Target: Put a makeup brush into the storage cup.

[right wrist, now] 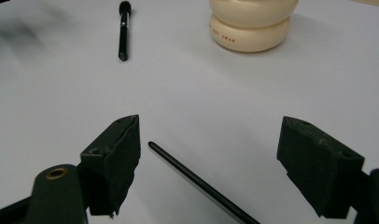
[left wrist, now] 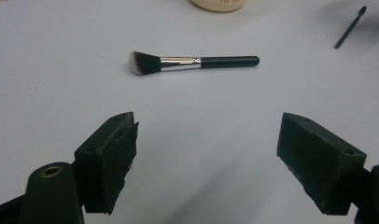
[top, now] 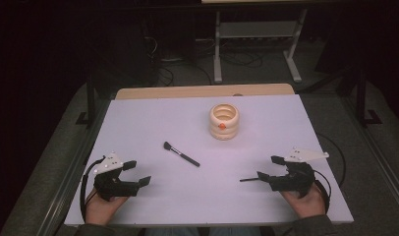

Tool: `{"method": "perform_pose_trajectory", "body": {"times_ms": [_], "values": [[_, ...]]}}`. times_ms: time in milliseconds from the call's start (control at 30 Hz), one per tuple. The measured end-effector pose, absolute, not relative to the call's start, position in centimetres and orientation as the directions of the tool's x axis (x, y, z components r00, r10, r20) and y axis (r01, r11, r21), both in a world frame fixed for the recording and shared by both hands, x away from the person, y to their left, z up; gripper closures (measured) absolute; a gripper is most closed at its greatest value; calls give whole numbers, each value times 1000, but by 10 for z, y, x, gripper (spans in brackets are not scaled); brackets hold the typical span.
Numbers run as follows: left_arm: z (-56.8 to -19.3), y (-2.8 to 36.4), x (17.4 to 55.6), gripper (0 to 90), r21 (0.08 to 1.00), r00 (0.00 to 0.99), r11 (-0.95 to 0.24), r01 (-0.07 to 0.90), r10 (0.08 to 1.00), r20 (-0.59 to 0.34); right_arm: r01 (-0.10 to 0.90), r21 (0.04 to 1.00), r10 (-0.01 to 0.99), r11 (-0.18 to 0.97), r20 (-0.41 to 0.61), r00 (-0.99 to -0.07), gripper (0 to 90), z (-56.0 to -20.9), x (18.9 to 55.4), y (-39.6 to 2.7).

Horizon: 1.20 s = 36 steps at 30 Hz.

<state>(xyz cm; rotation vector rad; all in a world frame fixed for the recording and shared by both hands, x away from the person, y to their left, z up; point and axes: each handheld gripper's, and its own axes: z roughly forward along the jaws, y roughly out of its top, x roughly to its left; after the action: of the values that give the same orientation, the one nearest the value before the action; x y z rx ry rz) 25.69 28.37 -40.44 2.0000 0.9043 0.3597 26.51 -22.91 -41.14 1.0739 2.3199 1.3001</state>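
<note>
Both grippers are held low at the near edge of the white table (top: pixel 138 118), one in each hand. On the left gripper (top: pixel 137 173) the jaws stand wide apart, and nothing is held. On the right gripper (top: pixel 267 167) the jaws are wide apart too. A thin black stick (right wrist: pixel 197 182) is seen lying flat between them, but it is not pinched. Its long line points out past the jaws, toward the middle of the table. A cream ringed pot (top: pixel 224 120) is set far back. Between the pot and the left gripper a makeup brush (left wrist: pixel 192 62) is laid flat, bristles turned left. The stick is nearest the right hand (top: pixel 305 199), so that hand seems best placed to pick it up.
</note>
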Motion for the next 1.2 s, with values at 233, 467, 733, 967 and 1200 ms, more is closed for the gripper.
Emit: {"method": "perform_pose_trajectory", "body": {"times_ms": [233,467,733,967,1200], "values": [[-405,283,257,195,819,694,-346,457,715,-84,474,817,717,328,112,-688,206,-411,265,-228],[-405,282,257,195,819,698,-352,453,712,-80,474,815,711,335,112,-694,205,-411,267,-226],[-404,278,255,195,818,702,-359,450,709,-75,481,809,703,338,122,-700,198,-407,268,-221],[-405,279,255,195,817,700,-358,452,710,-76,488,803,698,342,130,-704,194,-401,270,-218],[-404,277,255,195,817,705,-364,447,705,-72,494,793,694,356,129,-708,193,-396,274,-214]]}}
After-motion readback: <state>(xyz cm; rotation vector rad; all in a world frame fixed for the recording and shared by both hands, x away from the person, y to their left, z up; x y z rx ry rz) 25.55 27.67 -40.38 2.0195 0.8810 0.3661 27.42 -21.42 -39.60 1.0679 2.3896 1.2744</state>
